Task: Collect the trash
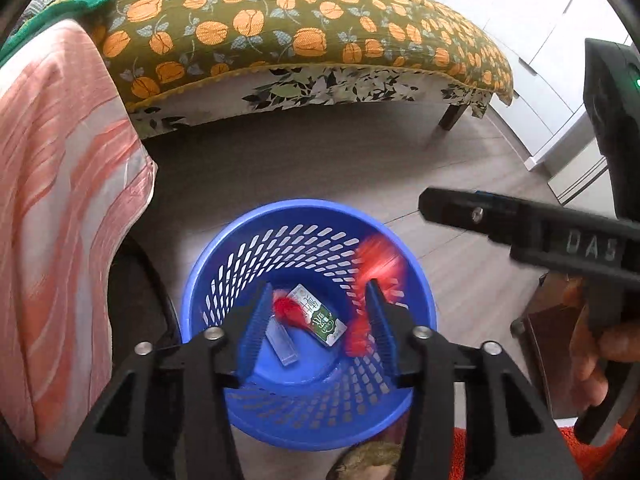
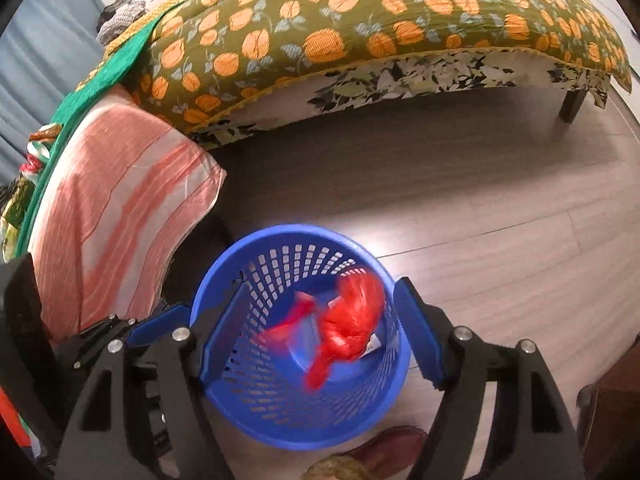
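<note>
A blue perforated basket (image 1: 200,280) stands on the floor and also shows in the right wrist view (image 2: 224,264). Inside lie a green and white carton (image 1: 320,316), a clear wrapper (image 1: 282,342) and a red scrap (image 1: 286,310). A blurred red plastic bag (image 1: 376,268) is in the air inside the basket, also seen from the right wrist (image 2: 348,320). My left gripper (image 1: 316,316) is open over the basket. My right gripper (image 2: 320,320) is open above it, nothing between its fingers; its body shows in the left wrist view (image 1: 520,220).
A bed with an orange-flowered green cover (image 2: 360,40) stands behind the basket. A pink striped cloth (image 1: 60,200) hangs at the left. White cabinets (image 1: 560,80) stand at the right. A brown slipper (image 2: 380,452) lies by the basket.
</note>
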`<state>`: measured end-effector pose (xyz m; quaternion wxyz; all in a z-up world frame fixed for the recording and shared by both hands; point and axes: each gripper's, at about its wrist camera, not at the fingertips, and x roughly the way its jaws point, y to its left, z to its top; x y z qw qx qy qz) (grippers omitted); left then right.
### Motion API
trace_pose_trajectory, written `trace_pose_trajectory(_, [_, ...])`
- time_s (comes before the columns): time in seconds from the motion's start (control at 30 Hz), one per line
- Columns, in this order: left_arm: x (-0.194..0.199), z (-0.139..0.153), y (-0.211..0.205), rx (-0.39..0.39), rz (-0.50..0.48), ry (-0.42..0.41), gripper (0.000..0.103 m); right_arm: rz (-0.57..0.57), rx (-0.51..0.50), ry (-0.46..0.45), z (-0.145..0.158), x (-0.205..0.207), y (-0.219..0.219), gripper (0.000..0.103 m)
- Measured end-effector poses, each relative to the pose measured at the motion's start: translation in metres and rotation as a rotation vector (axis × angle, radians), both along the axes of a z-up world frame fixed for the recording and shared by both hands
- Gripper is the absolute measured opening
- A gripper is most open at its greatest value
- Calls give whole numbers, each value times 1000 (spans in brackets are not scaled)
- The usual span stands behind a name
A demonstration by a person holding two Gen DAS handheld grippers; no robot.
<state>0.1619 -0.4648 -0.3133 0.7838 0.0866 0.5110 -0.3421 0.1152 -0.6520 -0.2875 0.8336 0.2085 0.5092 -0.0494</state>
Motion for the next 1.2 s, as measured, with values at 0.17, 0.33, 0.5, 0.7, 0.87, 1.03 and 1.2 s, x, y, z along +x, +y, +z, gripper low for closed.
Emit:
trace_pose_trajectory(0.17, [-7,21,6,-18,-4,-27,60,-21,-26,-65,28,-2,1,74])
trace_pose_trajectory(0.33, [-28,55,20,-70,-22,-36,63,-47,-121,-137,60,-4,9,81])
trace_pose_trajectory(0.5, [-59,102,50,-118,-68,-77,65,-45,-215,-203,86,-2,25,81])
trace_pose_trajectory(0.7, [-64,137,113,-148,-32,-131,70,26,-254,-274,113,4,75,81])
trace_pose_trajectory(0.87, [-51,147,176,-102,53,-181,71,112,-265,-318,129,4,124,81])
trace_pose_trajectory(1.03, [-22,154,249,-56,184,-215,73,195,-258,-348,142,1,172,81])
trace_pose_trajectory(1.2, [25,166,310,-50,272,-219,75,284,-245,-391,153,-3,221,81])
